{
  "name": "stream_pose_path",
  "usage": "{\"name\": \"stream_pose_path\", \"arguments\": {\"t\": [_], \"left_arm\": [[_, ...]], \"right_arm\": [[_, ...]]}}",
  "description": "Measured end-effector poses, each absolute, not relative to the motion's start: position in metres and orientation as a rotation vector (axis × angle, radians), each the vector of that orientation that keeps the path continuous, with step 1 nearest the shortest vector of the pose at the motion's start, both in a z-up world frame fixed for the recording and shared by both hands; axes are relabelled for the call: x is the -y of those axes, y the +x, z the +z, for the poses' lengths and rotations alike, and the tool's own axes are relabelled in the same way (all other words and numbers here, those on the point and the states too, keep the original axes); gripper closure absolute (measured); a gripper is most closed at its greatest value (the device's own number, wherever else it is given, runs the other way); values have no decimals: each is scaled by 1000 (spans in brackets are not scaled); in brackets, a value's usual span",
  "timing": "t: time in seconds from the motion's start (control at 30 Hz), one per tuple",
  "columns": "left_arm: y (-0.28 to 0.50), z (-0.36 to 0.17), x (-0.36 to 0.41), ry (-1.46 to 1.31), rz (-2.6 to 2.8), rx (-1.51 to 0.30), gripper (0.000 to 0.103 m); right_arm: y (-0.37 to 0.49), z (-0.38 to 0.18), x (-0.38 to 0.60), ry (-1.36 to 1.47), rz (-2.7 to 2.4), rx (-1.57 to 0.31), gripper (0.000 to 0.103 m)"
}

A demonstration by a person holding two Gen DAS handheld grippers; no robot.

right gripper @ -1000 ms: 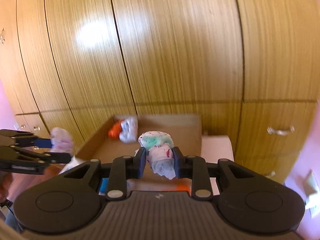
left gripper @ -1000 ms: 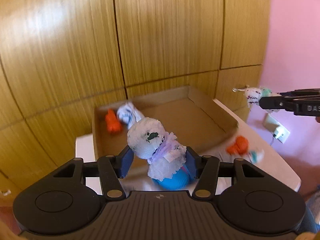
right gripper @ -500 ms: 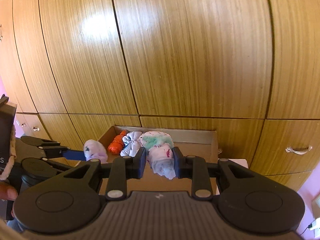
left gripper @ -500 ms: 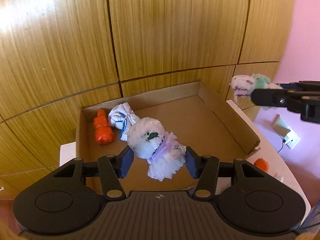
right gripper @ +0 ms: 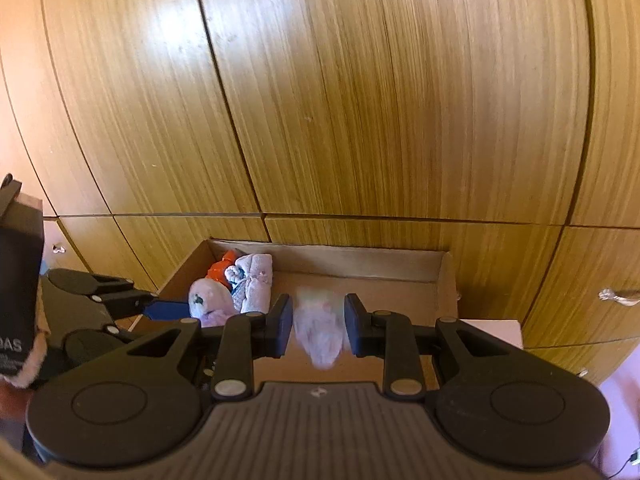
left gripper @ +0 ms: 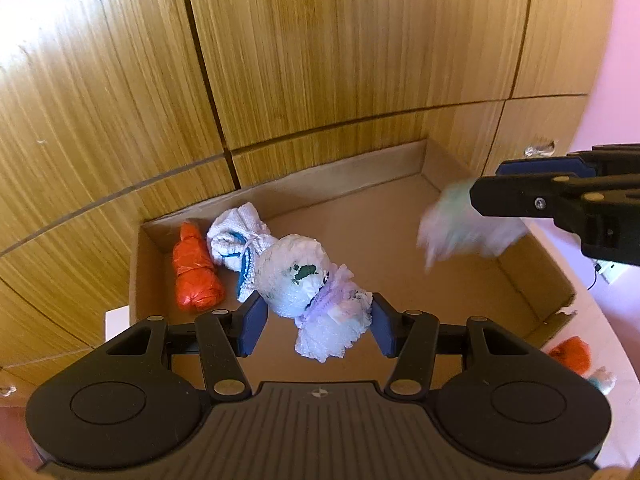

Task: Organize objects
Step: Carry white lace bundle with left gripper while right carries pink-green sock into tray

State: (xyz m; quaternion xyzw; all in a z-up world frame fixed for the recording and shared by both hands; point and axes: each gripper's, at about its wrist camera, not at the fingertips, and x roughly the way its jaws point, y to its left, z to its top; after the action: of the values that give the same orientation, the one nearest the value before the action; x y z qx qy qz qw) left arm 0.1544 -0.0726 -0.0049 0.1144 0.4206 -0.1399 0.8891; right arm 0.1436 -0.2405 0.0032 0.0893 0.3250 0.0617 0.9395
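Observation:
My left gripper (left gripper: 316,322) holds a white bundle with green marks and a purple tie (left gripper: 308,280) over the cardboard box (left gripper: 360,168). My right gripper (right gripper: 315,326) has its jaws parted; the white and green bundle (right gripper: 320,330) between them is blurred and looks loose. In the left wrist view that bundle (left gripper: 456,228) is blurred just below the right gripper's fingers (left gripper: 532,200), over the box's right side. An orange bundle (left gripper: 194,268) and a white and blue bundle (left gripper: 236,240) lie in the box's far left corner.
Wooden cabinet doors (left gripper: 320,60) stand right behind the box. Another orange bundle (left gripper: 570,354) and a pale one (left gripper: 600,380) lie on the white table outside the box at the right. A cabinet handle (right gripper: 618,296) is at the right.
Both grippers moved forward over the box. The right gripper's jaws have parted and its bundle has blurred and dropped a little. The left bundle has come down toward the box's left side.

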Motion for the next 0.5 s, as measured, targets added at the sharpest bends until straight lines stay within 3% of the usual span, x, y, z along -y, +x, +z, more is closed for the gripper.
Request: {"name": "stream_pose_path", "arguments": {"t": [0.43,0.5], "left_arm": [[179,-33,74,274,-289,-939,42],[180,-33,73,263,-286,-939,42]], "right_arm": [[150,-29,254,174,83,-802,74],[144,-31,256,190,85,-835,68]]}}
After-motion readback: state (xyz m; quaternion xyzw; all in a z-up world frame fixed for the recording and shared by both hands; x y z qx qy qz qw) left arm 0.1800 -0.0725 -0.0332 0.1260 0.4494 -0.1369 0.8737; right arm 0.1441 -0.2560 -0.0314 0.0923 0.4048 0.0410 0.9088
